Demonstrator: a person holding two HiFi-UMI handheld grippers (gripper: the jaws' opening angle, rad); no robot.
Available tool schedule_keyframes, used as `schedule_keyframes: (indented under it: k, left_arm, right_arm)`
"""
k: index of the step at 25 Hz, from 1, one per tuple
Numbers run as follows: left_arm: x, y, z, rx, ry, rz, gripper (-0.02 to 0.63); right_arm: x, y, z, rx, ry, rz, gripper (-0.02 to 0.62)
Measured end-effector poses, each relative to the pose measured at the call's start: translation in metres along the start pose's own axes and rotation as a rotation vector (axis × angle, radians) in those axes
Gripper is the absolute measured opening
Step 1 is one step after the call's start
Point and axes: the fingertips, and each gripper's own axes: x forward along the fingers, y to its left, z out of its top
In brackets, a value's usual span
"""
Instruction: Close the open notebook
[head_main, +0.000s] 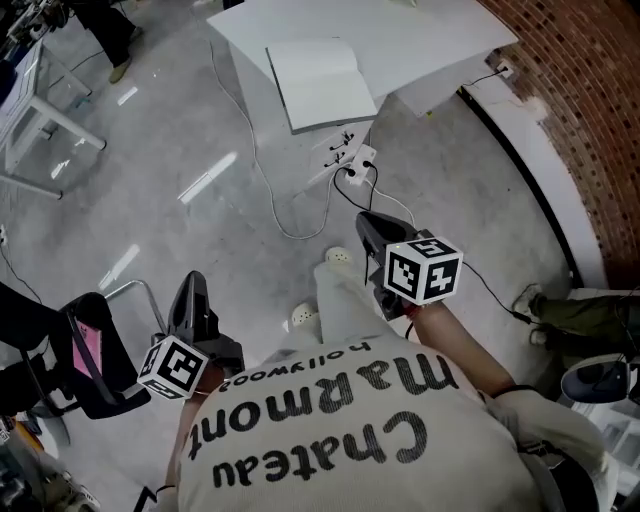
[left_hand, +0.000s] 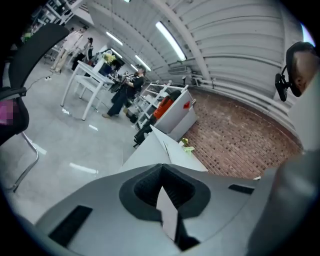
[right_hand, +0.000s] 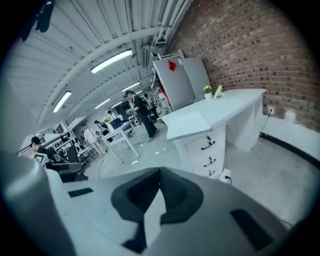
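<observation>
On the white desk (head_main: 430, 40) at the head view's top, one open notebook (head_main: 320, 82) lies flat, a rectangle with blank white pages up. Its long axis runs away from me, tilted slightly left. I hold two grippers low, well apart from it. Left gripper (head_main: 191, 285) and right gripper (head_main: 366, 224) both have jaws pressed together on nothing.

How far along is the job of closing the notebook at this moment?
Done: nothing yet. The notebook lies open on the white table. In hand: nothing. The left gripper and the right gripper are both shut and empty, close to the person's body and well short of the table. Left: reach the notebook and fold one side over the other.
</observation>
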Motion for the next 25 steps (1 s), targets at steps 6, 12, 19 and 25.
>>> schedule_keyframes:
  k: [6, 12, 19, 25]
  left_arm:
    - [0.024, 0.006, -0.009, -0.026, 0.045, 0.028, 0.002]
    - [0.062, -0.002, 0.020, -0.005, -0.005, 0.085, 0.002]
    - [0.114, 0.000, 0.066, -0.061, -0.129, 0.146, 0.002]
    - [0.145, -0.003, 0.079, -0.084, -0.216, 0.197, 0.002]
  right_arm:
    - [0.031, -0.014, 0.012, -0.097, 0.043, -0.009, 0.003]
    - [0.074, -0.035, 0.057, -0.067, 0.046, 0.050, 0.003]
    - [0.130, -0.060, 0.120, -0.099, 0.048, 0.128, 0.003]
    - [0.173, -0.076, 0.166, -0.130, 0.024, 0.198, 0.003]
